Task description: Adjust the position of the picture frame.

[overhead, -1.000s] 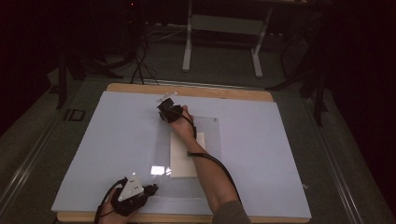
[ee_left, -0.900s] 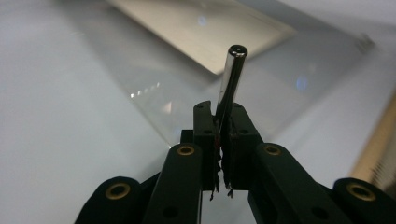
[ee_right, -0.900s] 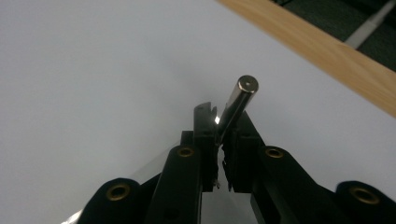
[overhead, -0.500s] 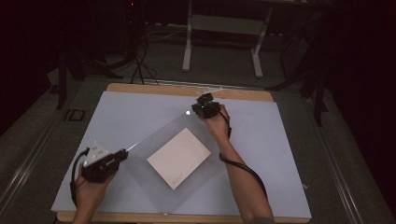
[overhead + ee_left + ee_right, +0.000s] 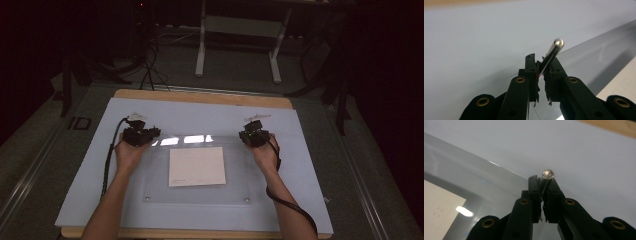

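Observation:
A clear plastic sheet (image 5: pixel 235 170) lies on the pale blue mat (image 5: pixel 80 190), square to the table, with a white paper (image 5: pixel 196 166) under it. A shiny metal stud sits at each corner. My left gripper (image 5: pixel 141 135) is at the sheet's far left corner, shut on that corner's stud (image 5: pixel 554 51), which sticks up between the pads of my left gripper (image 5: pixel 541 63). My right gripper (image 5: pixel 255 136) is at the far right corner. Its jaws are shut on the stud (image 5: pixel 548 174) there, seen end-on above my right gripper (image 5: pixel 542 182).
The two near studs (image 5: pixel 146 198) (image 5: pixel 245 199) stand free at the sheet's front corners. The mat covers a wooden table (image 5: pixel 200 97). A metal stand (image 5: pixel 237 30) and cables lie on the dark floor beyond the far edge.
Both hands swept across the table, the left from the near edge to the far left, the right towards the far right. The sheet and paper turned with them and now lie square.

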The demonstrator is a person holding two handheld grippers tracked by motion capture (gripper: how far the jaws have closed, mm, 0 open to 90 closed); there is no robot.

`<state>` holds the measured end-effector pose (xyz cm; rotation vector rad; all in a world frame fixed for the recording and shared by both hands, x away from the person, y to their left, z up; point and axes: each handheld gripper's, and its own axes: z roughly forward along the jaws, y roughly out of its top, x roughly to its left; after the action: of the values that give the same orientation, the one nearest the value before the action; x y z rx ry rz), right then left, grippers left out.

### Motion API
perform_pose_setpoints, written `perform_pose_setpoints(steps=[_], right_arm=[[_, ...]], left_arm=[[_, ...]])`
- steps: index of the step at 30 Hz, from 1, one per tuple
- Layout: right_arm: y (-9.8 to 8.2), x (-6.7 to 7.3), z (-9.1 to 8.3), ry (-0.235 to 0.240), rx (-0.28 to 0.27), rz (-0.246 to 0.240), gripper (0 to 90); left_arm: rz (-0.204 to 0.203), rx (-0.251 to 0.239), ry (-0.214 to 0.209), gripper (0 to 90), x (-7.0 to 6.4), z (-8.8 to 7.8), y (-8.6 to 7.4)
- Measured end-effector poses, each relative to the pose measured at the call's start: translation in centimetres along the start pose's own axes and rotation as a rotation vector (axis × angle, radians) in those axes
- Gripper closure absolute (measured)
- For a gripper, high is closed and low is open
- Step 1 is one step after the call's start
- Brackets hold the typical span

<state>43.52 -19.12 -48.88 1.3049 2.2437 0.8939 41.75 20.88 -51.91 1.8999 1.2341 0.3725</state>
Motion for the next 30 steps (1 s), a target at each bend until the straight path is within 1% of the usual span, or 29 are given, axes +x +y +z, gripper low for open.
perform_pose_setpoints(steps=[1, 2, 3, 4, 5, 6, 7, 8, 11, 14, 16, 18, 20, 22, 24, 26, 30], right_arm=[[-0.4, -0.1, 0.3, -0.005, 0.022, 0.0, 85.5], [-1.3, -0.6, 0.9, 0.011, 0.022, 0.031, 85.4], [-1.7, -0.8, 1.2, 0.019, 0.025, 0.045, 85.4], [-2.6, -1.1, 1.8, 0.028, 0.012, 0.073, 85.4], [-2.8, -1.2, 1.8, 0.033, 0.0, 0.087, 85.3], [-2.8, -1.0, 1.8, 0.022, -0.003, 0.083, 85.5], [-2.8, -0.9, 1.8, 0.012, -0.004, 0.075, 85.4], [-2.8, -0.9, 1.7, 0.014, -0.007, 0.081, 85.3], [-2.9, -1.0, 1.4, 0.014, -0.01, 0.077, 85.3], [-3.2, -1.3, 1.5, 0.037, -0.016, 0.082, 85.1], [-3.1, -1.3, 1.6, 0.027, -0.011, 0.067, 85.2], [-3.1, -1.5, 1.6, 0.035, -0.012, 0.07, 85.1], [-3.1, -1.5, 1.7, 0.035, -0.011, 0.066, 85.1], [-3.1, -1.4, 1.7, 0.032, -0.011, 0.066, 85.1], [-3.1, -1.3, 1.6, 0.024, -0.007, 0.052, 85.1], [-3.1, -1.3, 1.7, 0.025, -0.007, 0.051, 85.0], [-3.4, -1.5, 1.7, 0.037, -0.022, 0.044, 84.6]], left_arm=[[-0.021, 0.03, 0.007, 82.6, -0.1, 1.1, -0.4], [-0.035, 0.008, -0.005, 82.6, 0.0, 1.4, -0.7], [-0.051, -0.006, -0.011, 81.4, -0.1, 1.6, -0.8], [-0.036, -0.001, 0.003, 81.3, -0.3, 1.6, -0.7], [-0.021, 0.009, 0.019, 81.8, -0.5, 1.6, -0.6], [-0.011, 0.014, 0.024, 82.3, -0.5, 1.6, -0.5], [-0.015, 0.019, 0.026, 82.4, -0.6, 1.5, -0.5], [-0.019, 0.018, 0.025, 82.3, -0.6, 1.5, -0.5], [-0.023, 0.001, 0.021, 82.2, -0.8, 1.5, -0.8], [-0.018, 0.01, 0.027, 82.2, -1.0, 1.4, -0.8], [-0.012, 0.016, 0.025, 82.3, -1.2, 1.3, -0.8], [-0.008, 0.017, 0.025, 82.3, -1.2, 1.3, -0.8], [-0.015, 0.017, 0.013, 82.0, -1.0, 1.4, -0.9], [-0.033, 0.014, -0.002, 81.2, -0.8, 1.5, -1.0], [-0.032, 0.021, 0.002, 81.1, -0.9, 1.5, -1.0], [-0.028, 0.023, 0.009, 81.1, -0.9, 1.5, -1.0], [-0.054, 0.03, -0.002, 78.8, -0.8, 1.3, -1.0]])
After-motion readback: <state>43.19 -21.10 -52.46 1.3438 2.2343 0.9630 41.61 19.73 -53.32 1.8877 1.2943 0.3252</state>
